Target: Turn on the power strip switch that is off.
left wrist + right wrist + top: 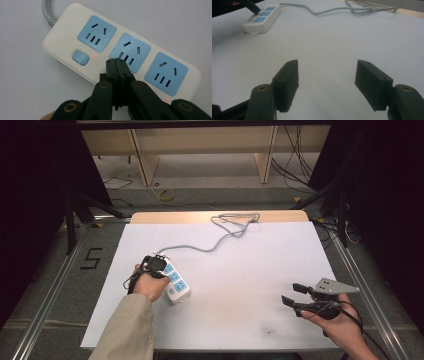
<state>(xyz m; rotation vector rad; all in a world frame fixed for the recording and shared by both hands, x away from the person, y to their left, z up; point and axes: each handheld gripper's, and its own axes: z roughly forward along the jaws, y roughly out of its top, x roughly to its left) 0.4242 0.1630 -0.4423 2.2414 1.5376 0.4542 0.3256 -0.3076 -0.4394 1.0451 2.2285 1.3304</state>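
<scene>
On the left of the tabletop point(240, 270), the left gripper point(116, 60), jaws pressed together, is poising its tip over the power strip point(70, 35), just beside the blue switch point(80, 57); pressing appears unfinished. Near right, the right gripper point(327, 75) is waiting, jaws spread.

You are working in what looks like a lab or test room: a table point(300, 240) under a plain white sheet sits inside a metal frame point(45, 295), black curtains point(30, 195) hang at both sides, loose cables point(295, 165) trail over the grey floor point(200, 175), and a number five point(91, 258) is marked there.
</scene>
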